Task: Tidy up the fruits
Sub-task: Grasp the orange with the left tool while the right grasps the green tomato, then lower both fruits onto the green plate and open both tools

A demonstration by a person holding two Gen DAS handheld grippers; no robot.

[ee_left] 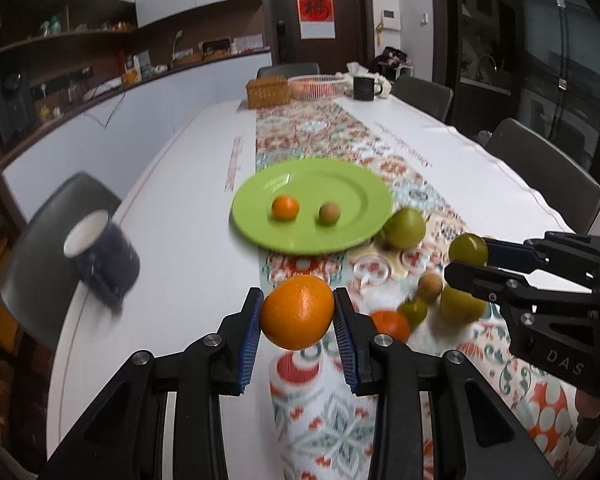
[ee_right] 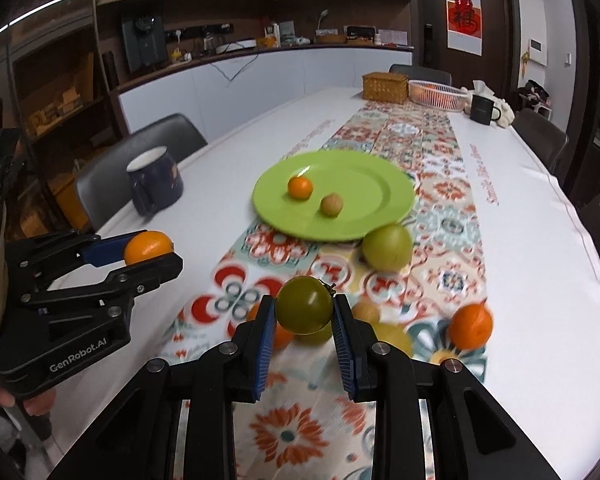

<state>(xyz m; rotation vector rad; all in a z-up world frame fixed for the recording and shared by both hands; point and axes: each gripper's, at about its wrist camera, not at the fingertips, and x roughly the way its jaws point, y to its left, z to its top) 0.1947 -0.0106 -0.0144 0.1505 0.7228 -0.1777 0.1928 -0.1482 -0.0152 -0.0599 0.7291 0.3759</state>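
My left gripper (ee_left: 297,312) is shut on an orange (ee_left: 298,312), held above the patterned runner. My right gripper (ee_right: 305,311) is shut on a small green fruit (ee_right: 305,310); the left wrist view shows that same green fruit (ee_left: 468,249) in the right gripper (ee_left: 466,258) at the right. The right wrist view has the left gripper (ee_right: 152,250) with the orange (ee_right: 148,246) at the left. A green plate (ee_left: 340,184) farther up the table carries a small orange fruit (ee_left: 285,207) and a small brownish fruit (ee_left: 329,213). A big green fruit (ee_left: 404,227) lies beside the plate's near right rim.
Several loose fruits lie on the runner below the grippers: a tangerine (ee_left: 392,324), a small brown one (ee_left: 430,285), an orange (ee_right: 471,326). A dark blue mug (ee_left: 102,256) stands at the table's left edge. A wicker box (ee_left: 268,92), a white basket (ee_left: 320,86) and a black mug (ee_left: 364,88) sit at the far end. Chairs surround the table.
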